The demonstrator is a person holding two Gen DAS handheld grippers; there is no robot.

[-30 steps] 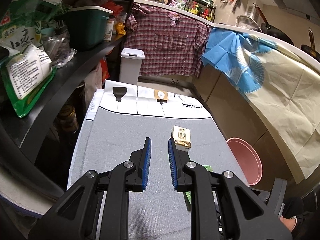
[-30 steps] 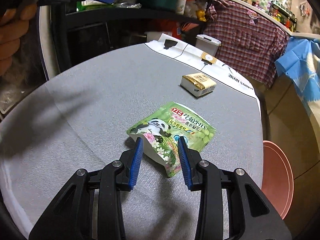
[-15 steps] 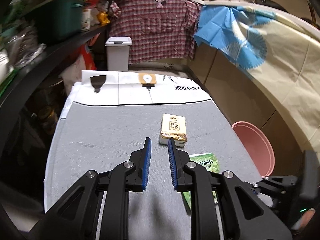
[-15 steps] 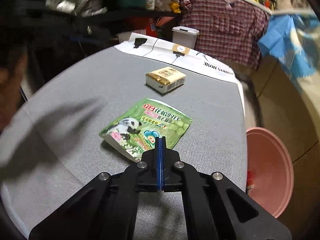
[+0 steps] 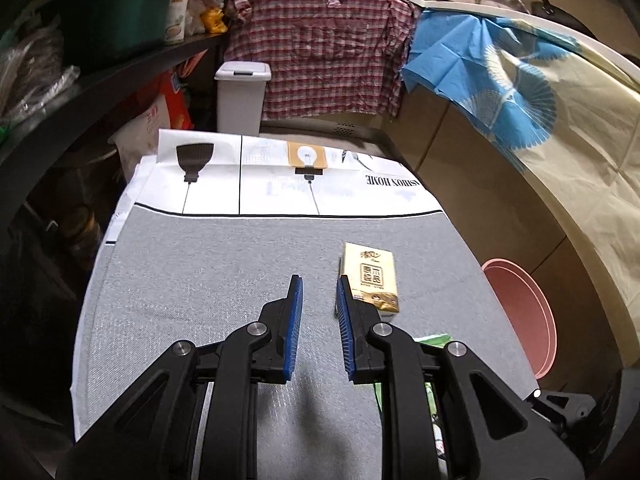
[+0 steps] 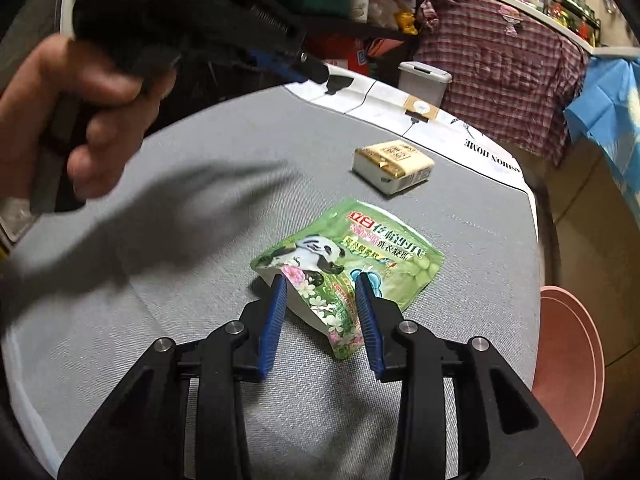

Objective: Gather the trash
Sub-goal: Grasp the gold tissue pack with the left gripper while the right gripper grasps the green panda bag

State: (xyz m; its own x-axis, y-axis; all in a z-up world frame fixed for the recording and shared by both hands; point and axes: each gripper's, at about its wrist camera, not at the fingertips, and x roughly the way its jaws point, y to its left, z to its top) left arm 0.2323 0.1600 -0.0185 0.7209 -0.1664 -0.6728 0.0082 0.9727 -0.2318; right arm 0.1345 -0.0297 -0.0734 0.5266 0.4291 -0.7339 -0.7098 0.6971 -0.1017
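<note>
A green panda-print pouch (image 6: 348,264) lies flat on the grey table cloth (image 6: 200,240); a sliver of the pouch (image 5: 434,338) also shows in the left wrist view. My right gripper (image 6: 320,284) hangs over its near corner with the jaws opening; the corner sits between the pads, which do not press it. A gold-and-white tissue pack (image 5: 372,280) lies farther back, just right of my left gripper (image 5: 318,286), which is open and holds nothing. In the right wrist view a hand (image 6: 80,120) carries the left gripper (image 6: 316,74) at the upper left, well short of the tissue pack (image 6: 394,166).
A pink basin (image 5: 520,320) stands on the floor off the table's right edge. A white lidded bin (image 5: 242,96) sits beyond the far end, below a hanging plaid shirt (image 5: 320,48). Dark cluttered shelves (image 5: 100,72) run along the left.
The right jaws went from apart to fully shut, then apart again around the pouch's near corner. The left gripper moved forward and down, closer to the tissue pack.
</note>
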